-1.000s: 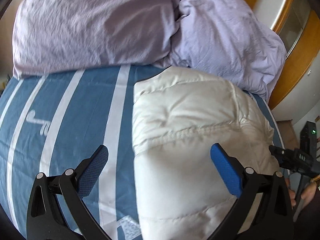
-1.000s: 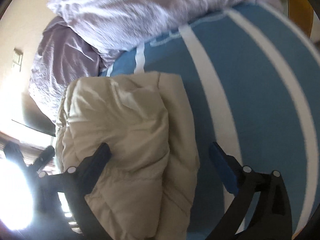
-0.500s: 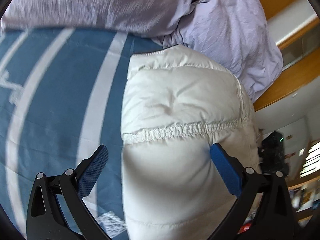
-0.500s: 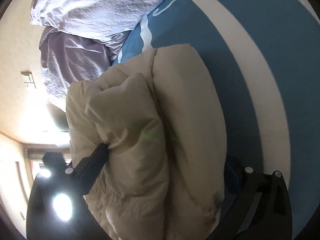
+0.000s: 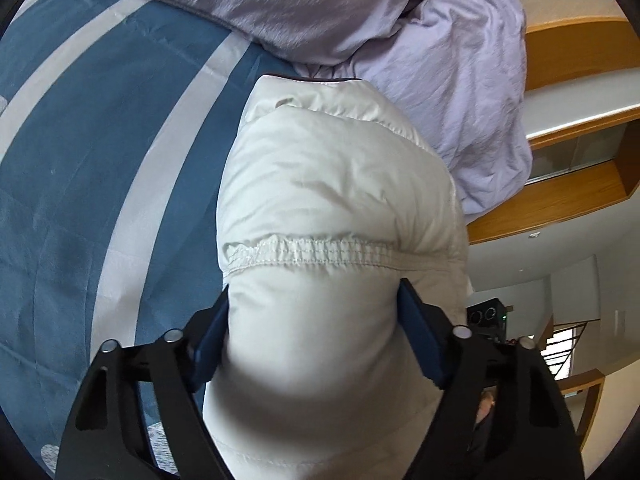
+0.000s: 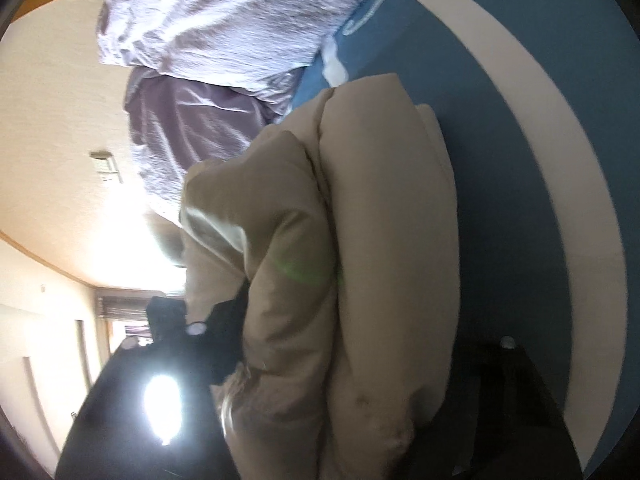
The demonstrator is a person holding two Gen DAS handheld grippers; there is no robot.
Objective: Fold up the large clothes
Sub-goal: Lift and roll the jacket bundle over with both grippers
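A folded white puffer jacket lies on the blue bedspread with white stripes. My left gripper is shut on the thick near end of the jacket, its blue pads pressing both sides just below an elastic seam. In the right wrist view the same jacket looks beige and stacked in layers. My right gripper is shut on the bundle; the left finger shows dark against it and the right finger is mostly hidden behind the fabric.
A crumpled lilac duvet is piled at the head of the bed, touching the jacket's far end; it also shows in the right wrist view. A wooden headboard and shelf stand at the right. A bright light glares low left.
Both grippers moved forward onto the jacket and closed on it. The view tilted as the bundle came between the fingers.
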